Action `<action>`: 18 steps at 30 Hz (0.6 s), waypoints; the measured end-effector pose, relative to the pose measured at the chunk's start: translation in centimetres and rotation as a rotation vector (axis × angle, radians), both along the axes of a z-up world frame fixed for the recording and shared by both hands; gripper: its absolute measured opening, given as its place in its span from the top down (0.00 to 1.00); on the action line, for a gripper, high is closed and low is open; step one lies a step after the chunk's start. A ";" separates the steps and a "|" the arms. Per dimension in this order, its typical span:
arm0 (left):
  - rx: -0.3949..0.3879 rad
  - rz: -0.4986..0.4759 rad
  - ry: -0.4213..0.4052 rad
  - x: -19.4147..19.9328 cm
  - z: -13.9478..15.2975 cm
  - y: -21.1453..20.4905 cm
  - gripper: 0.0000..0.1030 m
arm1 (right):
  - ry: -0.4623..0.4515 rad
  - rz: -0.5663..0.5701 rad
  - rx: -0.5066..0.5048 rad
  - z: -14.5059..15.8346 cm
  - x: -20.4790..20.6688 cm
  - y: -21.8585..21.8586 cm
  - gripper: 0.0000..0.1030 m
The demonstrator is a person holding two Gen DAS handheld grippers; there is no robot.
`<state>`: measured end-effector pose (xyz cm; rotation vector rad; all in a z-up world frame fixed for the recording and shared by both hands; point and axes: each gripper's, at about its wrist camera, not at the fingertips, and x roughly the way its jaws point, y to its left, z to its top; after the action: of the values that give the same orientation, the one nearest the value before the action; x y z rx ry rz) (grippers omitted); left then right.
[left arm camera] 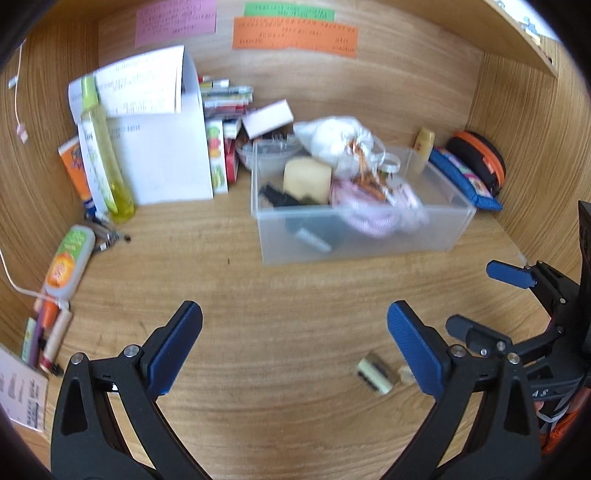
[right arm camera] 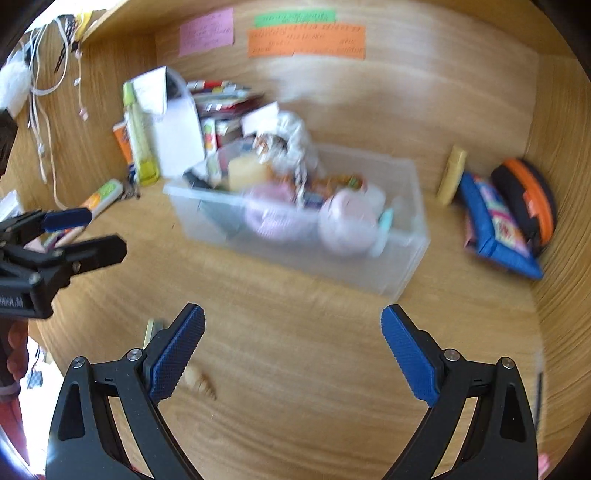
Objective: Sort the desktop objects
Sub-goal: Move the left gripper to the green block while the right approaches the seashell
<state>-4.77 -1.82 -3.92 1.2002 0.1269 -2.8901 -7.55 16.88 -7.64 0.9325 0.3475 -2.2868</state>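
My left gripper hangs over the wooden desk with its blue pads spread wide and nothing between them. Just beside its right finger, on the desk, lie a small pale eraser with a dark band and a tiny clear piece I cannot identify. My right gripper is likewise released, jaws far apart over bare wood; I see it from the left camera too, at the far right edge. Near its left finger lies a tan, blurred scrap (too smeared to name).

Further out, in the middle of the desk, stands the clear plastic bin, already heaped with a yellow sponge block, pink bundles and a crumpled white bag. Right of the bin, near the side wall, a blue pencil pouch leans against a black-and-orange zip case, with a small yellow bottle beside them. To the left stand a tall yellow-green bottle and white papers; an orange-and-green tube lies flat near pens at the left wall. Coloured notes are stuck on the back panel.
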 end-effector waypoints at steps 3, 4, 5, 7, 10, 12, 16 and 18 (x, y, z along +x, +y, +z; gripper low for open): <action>-0.001 -0.012 -0.038 0.5 -1.5 -0.1 0.01 | -0.006 0.025 0.014 -0.8 0.8 -0.1 0.07; -0.006 -0.012 -0.051 0.7 -2.0 -0.1 0.01 | -0.006 0.052 0.027 -1.5 1.7 -0.2 0.07; -0.008 -0.012 -0.060 0.9 -2.3 -0.1 0.01 | -0.006 0.052 0.027 -1.5 1.7 -0.2 0.07; -0.004 -0.016 -0.073 1.2 -2.8 -0.3 0.01 | -0.014 0.092 0.039 -2.2 3.0 -0.4 0.08; 0.020 -0.026 -0.095 1.6 -3.3 -0.5 0.01 | -0.030 0.112 0.040 -2.6 3.3 -0.6 0.10; 0.018 -0.030 -0.105 1.9 -3.6 -0.6 0.01 | -0.040 0.139 0.044 -3.1 3.7 -1.2 0.17; 0.016 -0.033 -0.120 2.3 -4.2 -0.7 0.01 | -0.060 0.168 0.050 -3.5 3.8 -1.8 0.39; 0.016 -0.038 -0.129 2.4 -4.5 -0.7 0.01 | -0.060 0.185 0.060 -3.8 4.1 -2.2 0.46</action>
<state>-2.41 -2.52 -8.44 1.4017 0.1278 -2.8379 -3.47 14.69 -11.41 0.9562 0.4595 -2.0857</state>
